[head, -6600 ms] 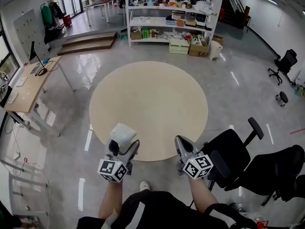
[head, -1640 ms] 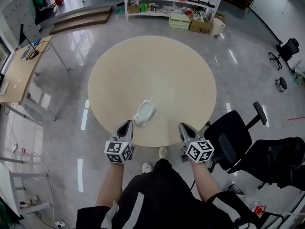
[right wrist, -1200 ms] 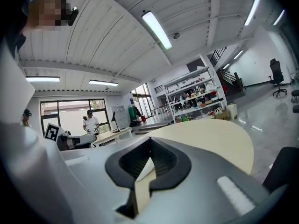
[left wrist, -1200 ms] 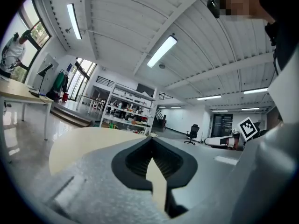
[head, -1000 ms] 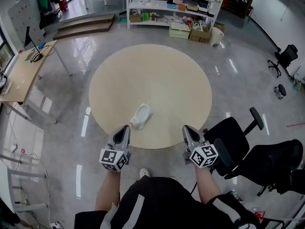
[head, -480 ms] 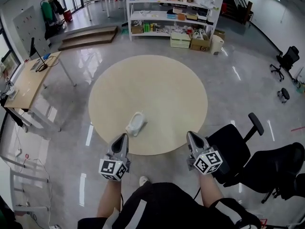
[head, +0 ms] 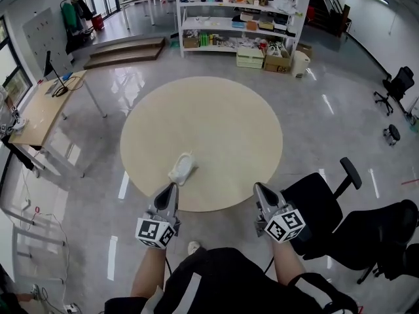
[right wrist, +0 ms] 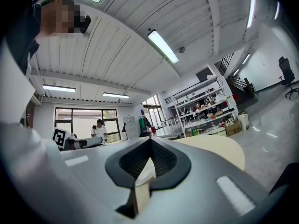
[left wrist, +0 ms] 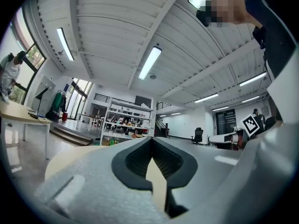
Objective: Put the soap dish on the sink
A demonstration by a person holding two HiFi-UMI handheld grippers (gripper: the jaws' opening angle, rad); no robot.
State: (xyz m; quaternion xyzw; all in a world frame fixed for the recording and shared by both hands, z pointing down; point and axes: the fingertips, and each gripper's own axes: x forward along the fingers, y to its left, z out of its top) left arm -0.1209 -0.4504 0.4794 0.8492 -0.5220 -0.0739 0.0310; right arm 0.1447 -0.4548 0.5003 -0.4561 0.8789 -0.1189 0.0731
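Head view: I looked steeply down on the round table (head: 216,110), my landmark for every line below.
Soap dish: the white soap dish (head: 182,169) lay flat on the table top, just inside the near edge and left of centre, touched by neither gripper.
Left gripper: my left gripper (head: 171,187) hung just off the table's near edge, close to the dish, its jaws pressed together on nothing.
Right gripper: my right gripper (head: 258,187) hung off the same edge, well to the right of the dish, its jaws likewise together and empty.
Sink: I could find no sink on the table or around it. The dish rested on bare table top, so I judged the task not met as worded.
Risk, rim: the dish sat near the table's rim, and a sideways sweep by a closed gripper could have carried it over the edge.
Risk, grip: any pickup needed the jaws parted first. Jaws closing late, or on the dish's smooth lip, could have let it slip.
Risk, surroundings: the office chair (head: 314,201) stood just beside the table's near right edge and could have snagged my right arm.
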